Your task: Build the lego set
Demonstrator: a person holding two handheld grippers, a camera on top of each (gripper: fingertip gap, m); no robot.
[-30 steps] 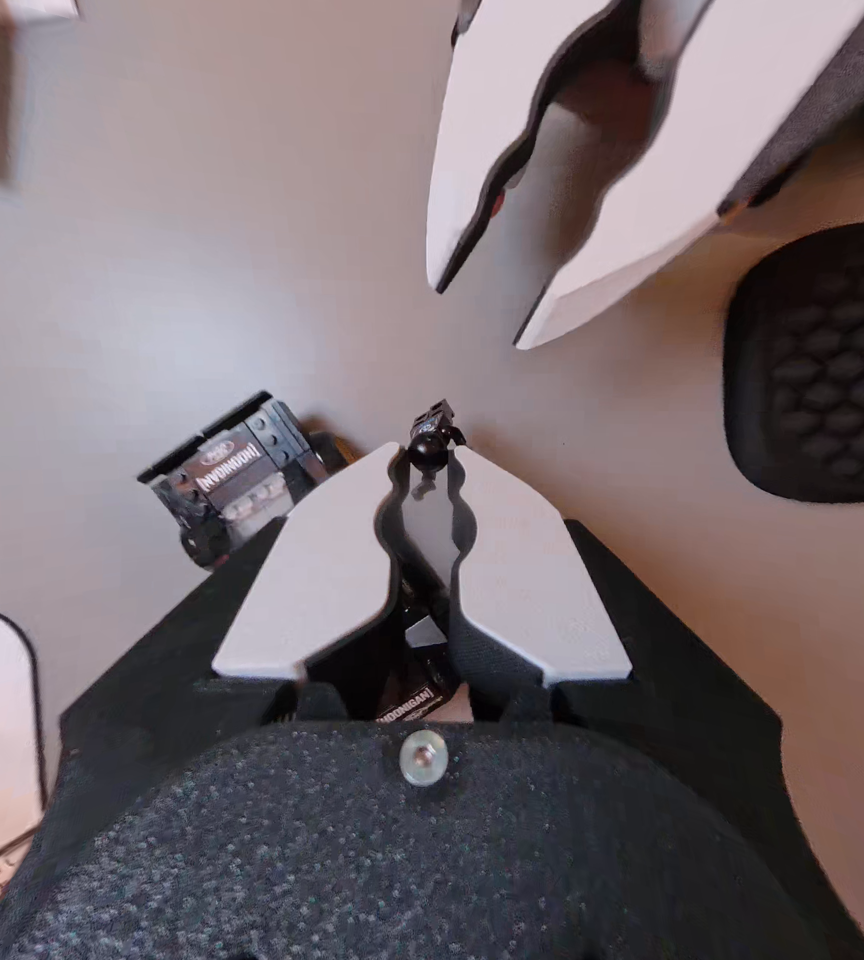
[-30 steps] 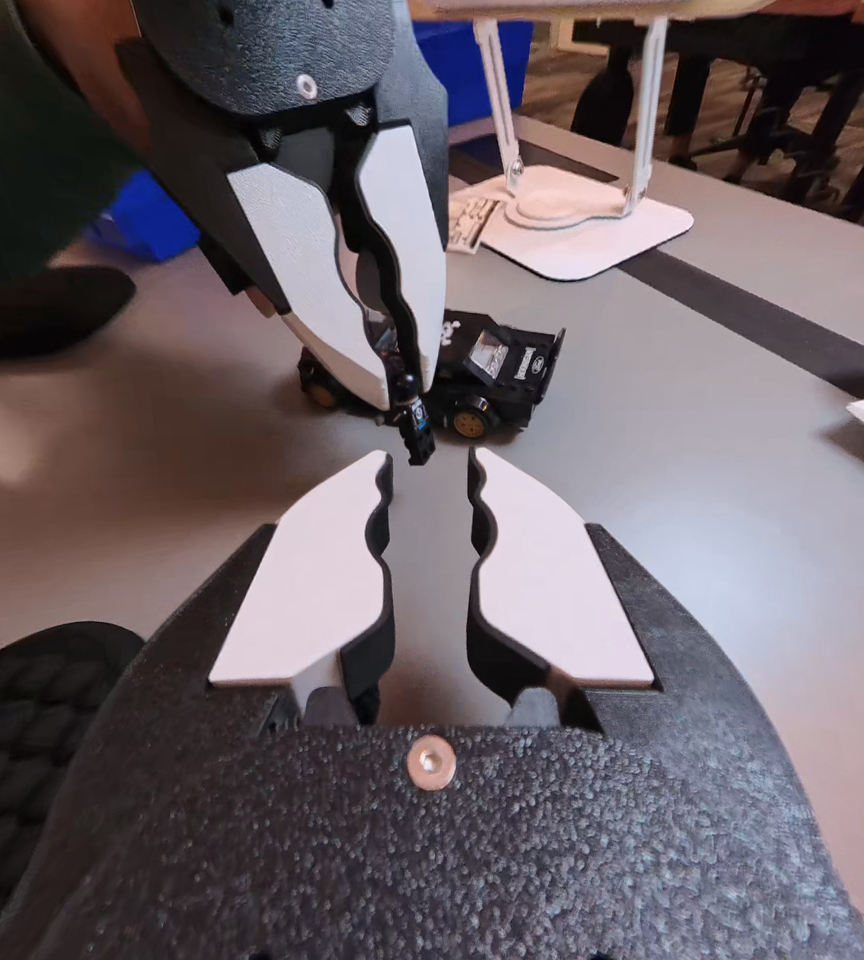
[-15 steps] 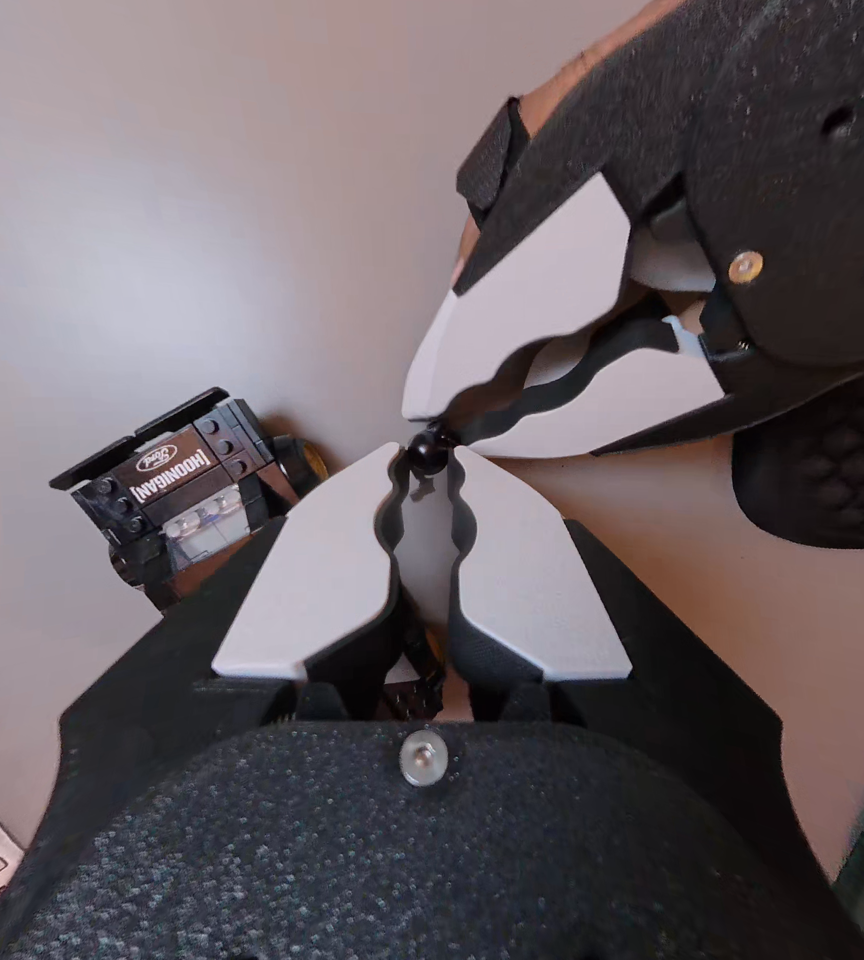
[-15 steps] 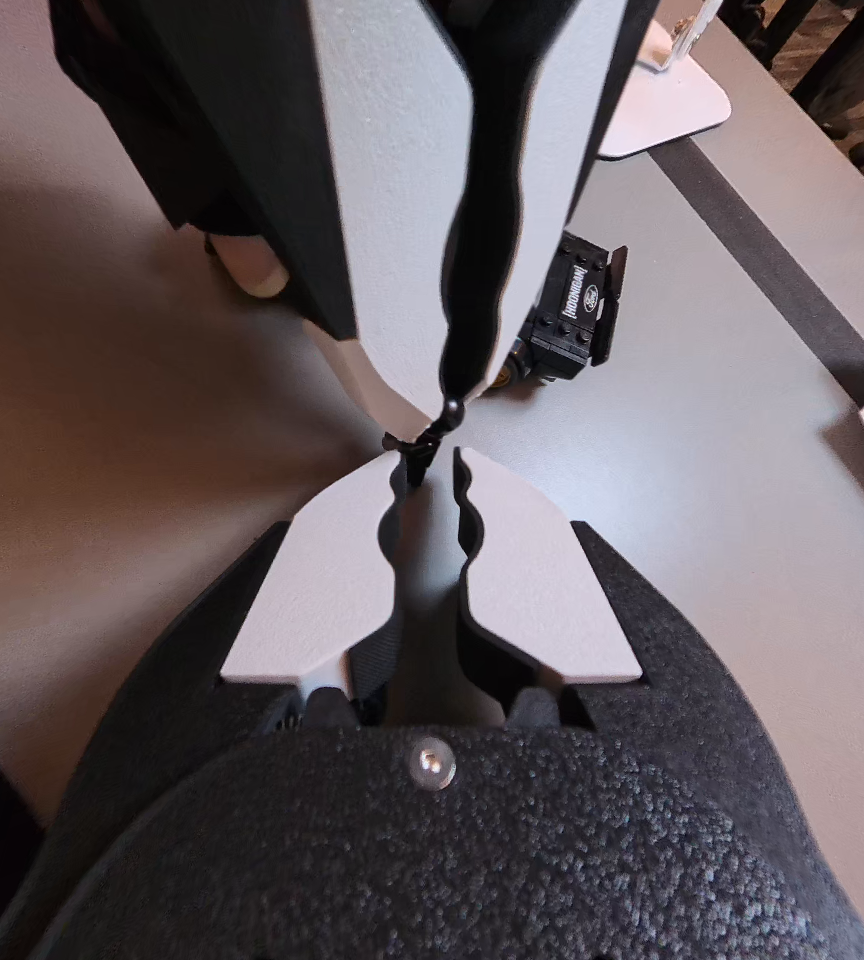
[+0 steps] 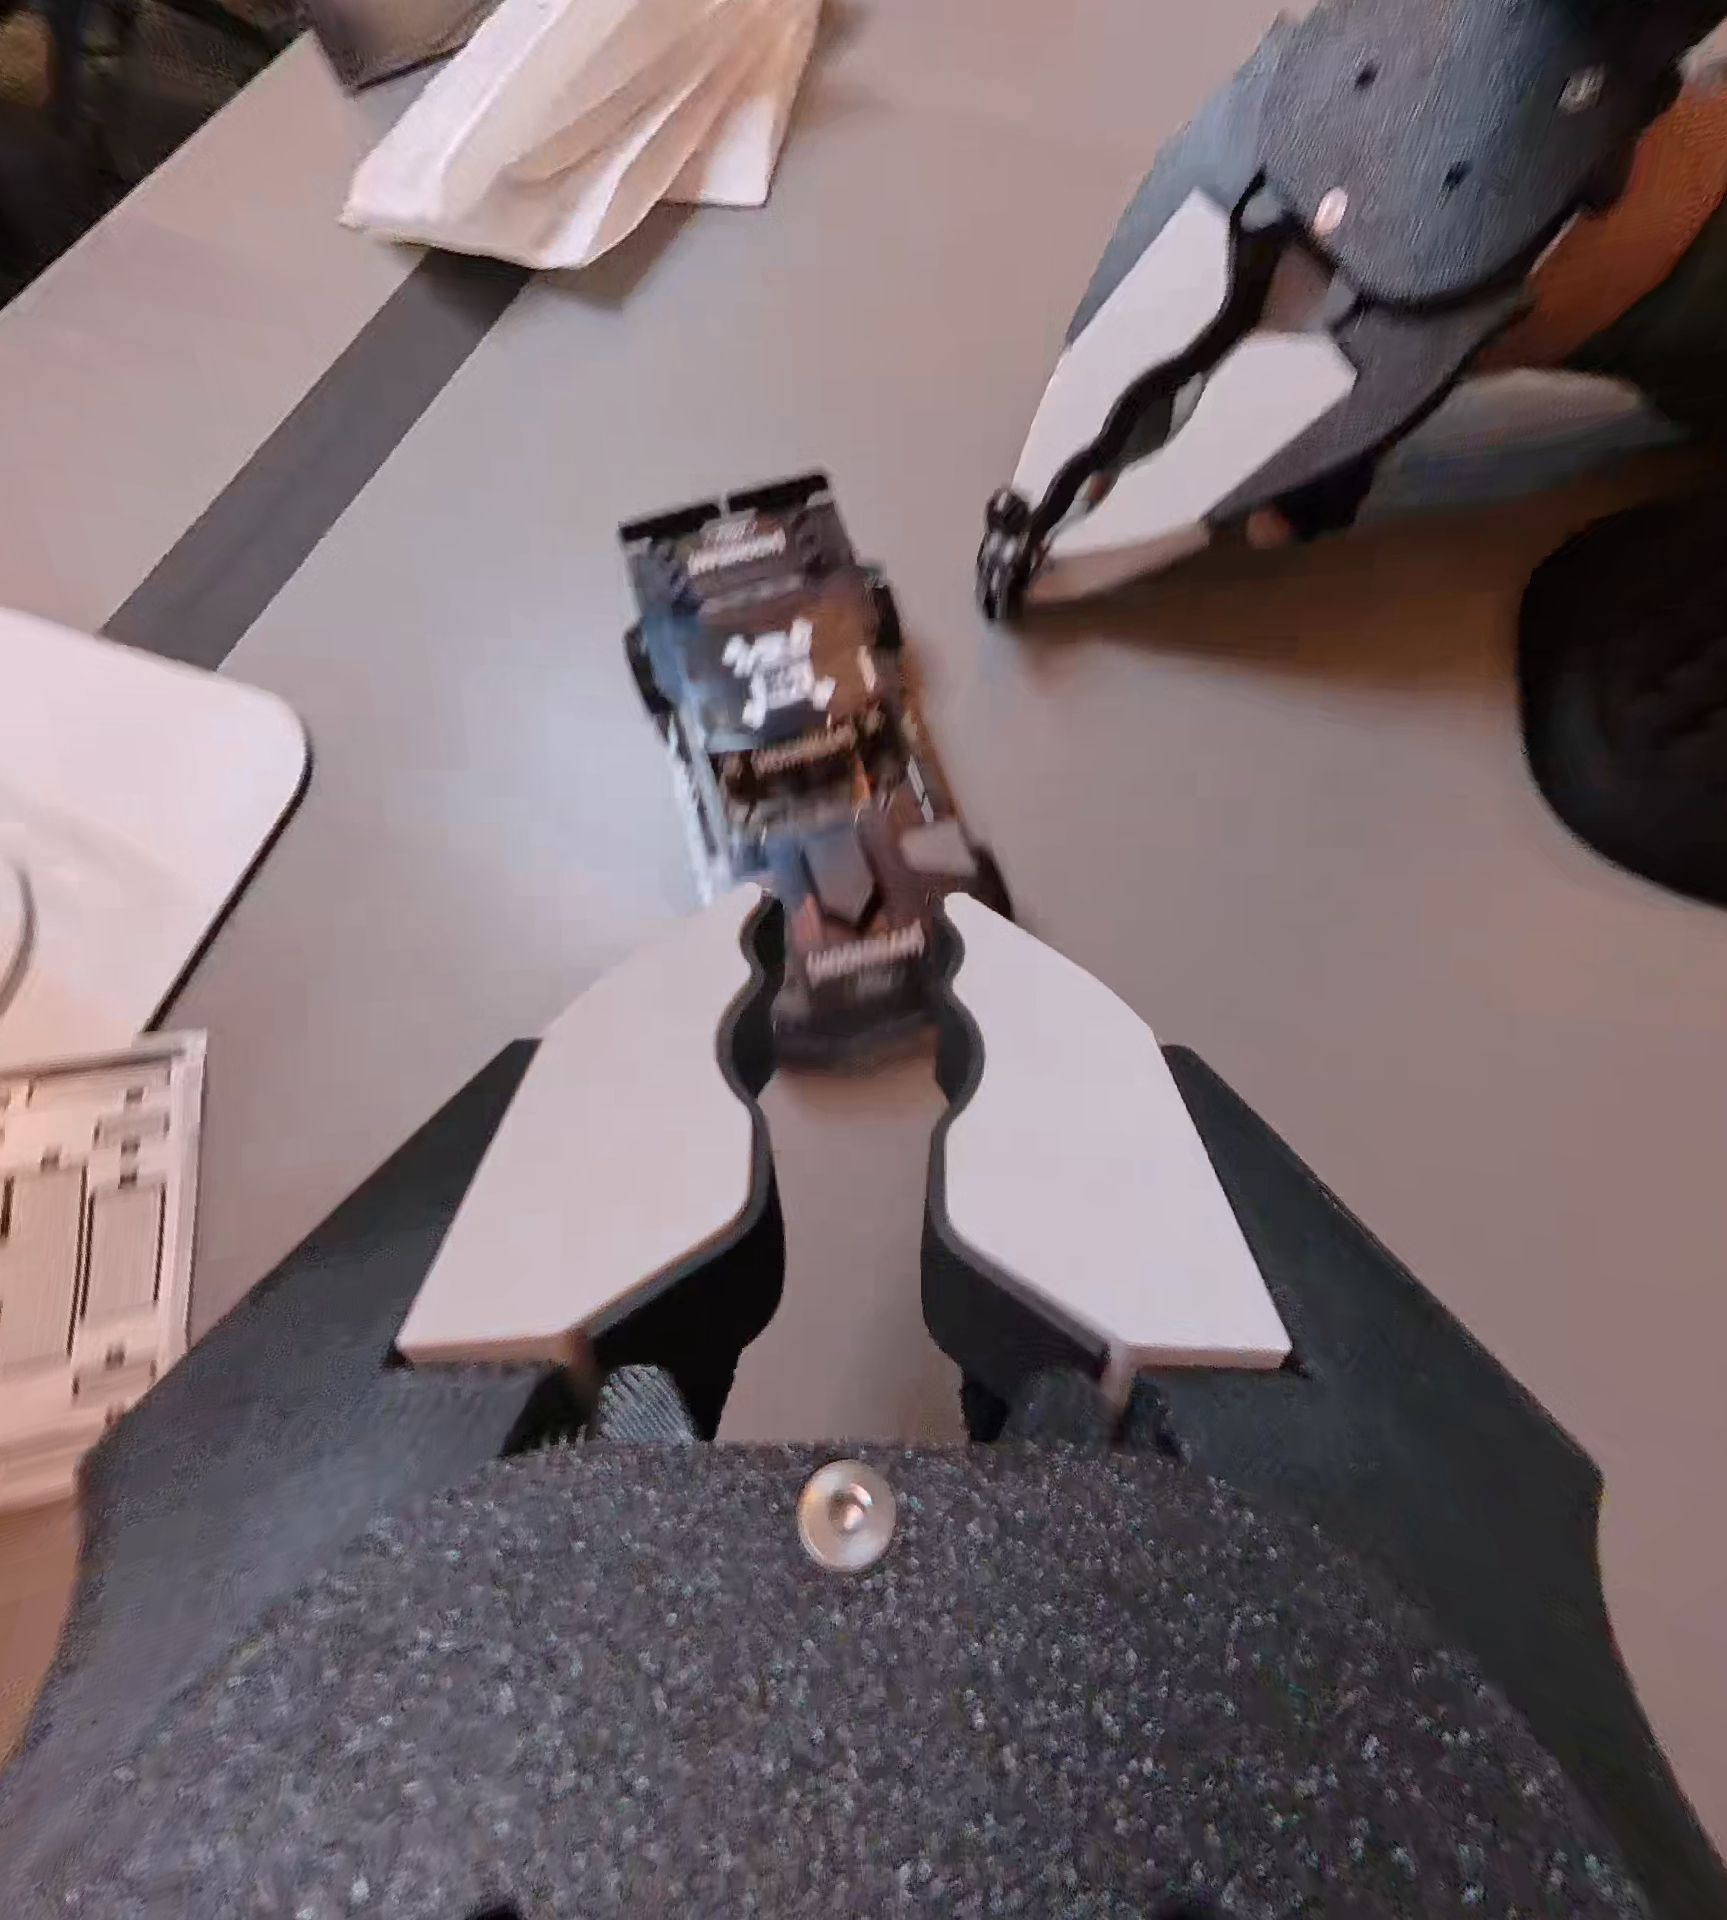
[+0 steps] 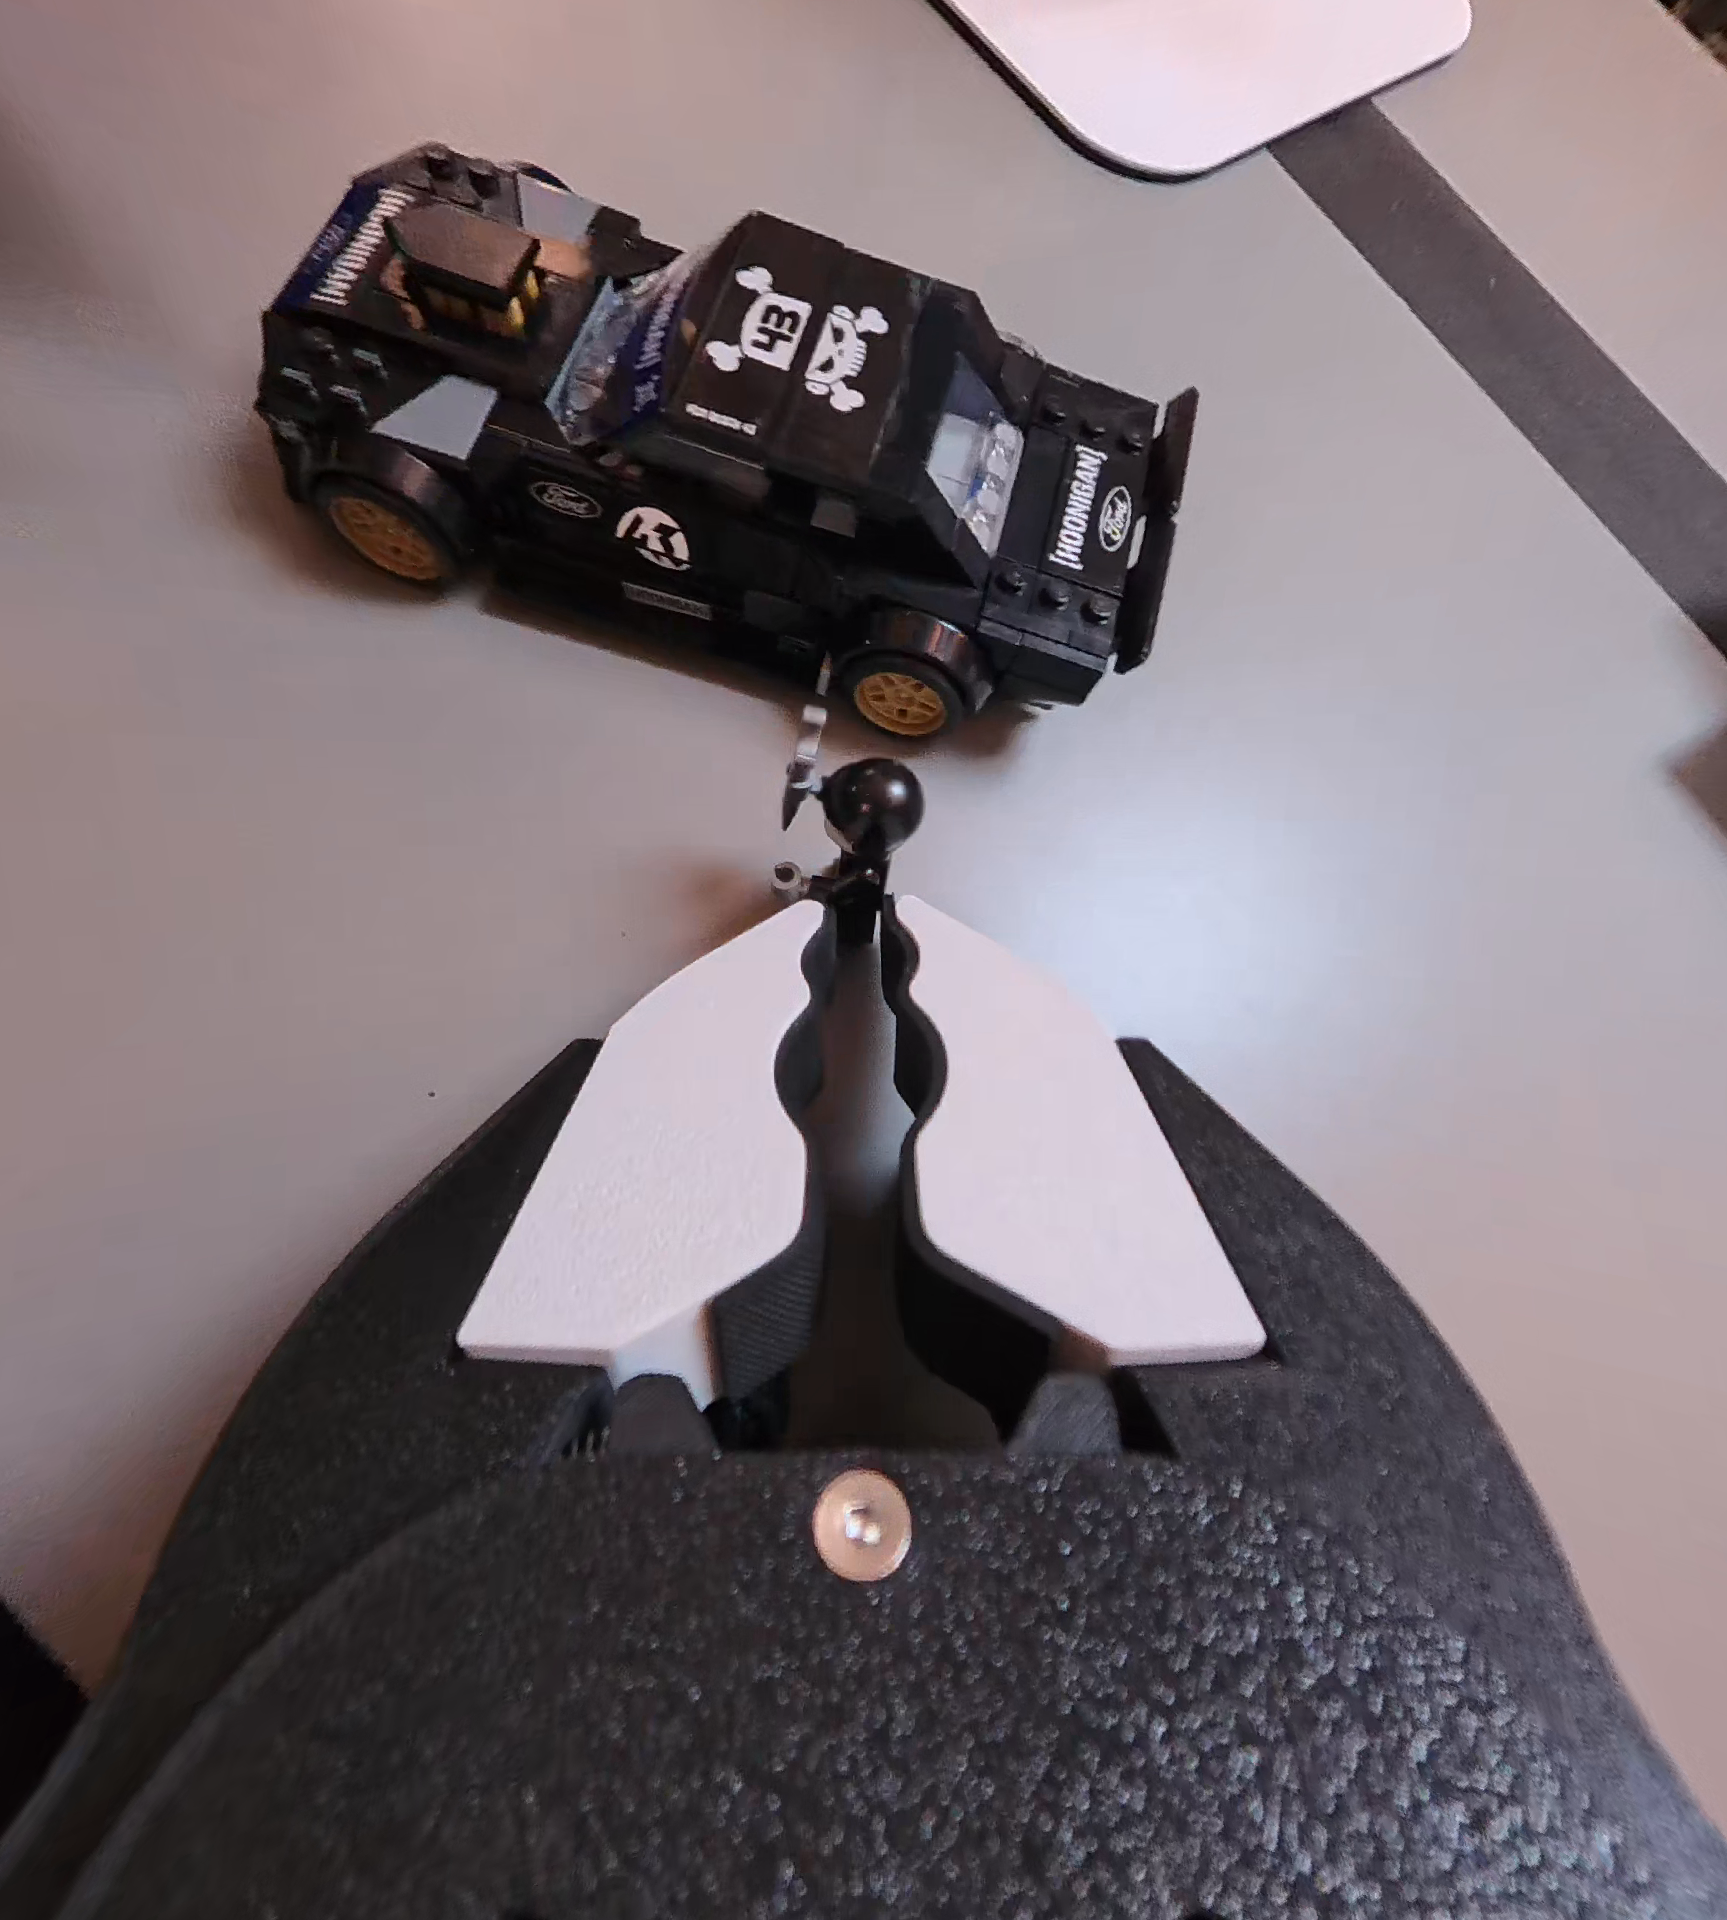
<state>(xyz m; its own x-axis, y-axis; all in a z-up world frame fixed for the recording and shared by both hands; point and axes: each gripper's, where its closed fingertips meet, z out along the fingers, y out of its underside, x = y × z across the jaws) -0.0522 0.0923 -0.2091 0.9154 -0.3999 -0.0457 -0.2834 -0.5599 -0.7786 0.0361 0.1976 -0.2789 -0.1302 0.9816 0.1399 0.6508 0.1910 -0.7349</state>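
Lego car (image 6: 724,447), black with gold wheel hubs and white decals on roof and doors, stands on its wheels on a flat grey table (image 6: 1358,831) crossed by a darker grey strip (image 6: 1586,343). In the left wrist view the same car (image 5: 797,727) lies blurred just ahead of the left gripper (image 5: 848,914), whose white fingers stand apart with nothing clamped between them; the car's near end shows in the gap between the tips, though whether the tips touch it cannot be told. The right gripper (image 6: 854,904) has its tips pinched together on a small black minifigure (image 6: 859,831), gripped at the lower body, its round black head just beyond the tips and a slim grey tool in one raised hand; the figure hangs near the car's rear wheel, apart from it. From the left wrist view that right gripper (image 5: 1010,582) appears off to the right of the car, closed on the same dark figure (image 5: 999,551). On the table to the left sit a white rounded base plate (image 5: 111,748) and a printed white sheet (image 5: 38,1268); folded white paper (image 5: 589,114) lies at the far edge. A black mesh-textured pad (image 5: 1690,717) shows at the right.
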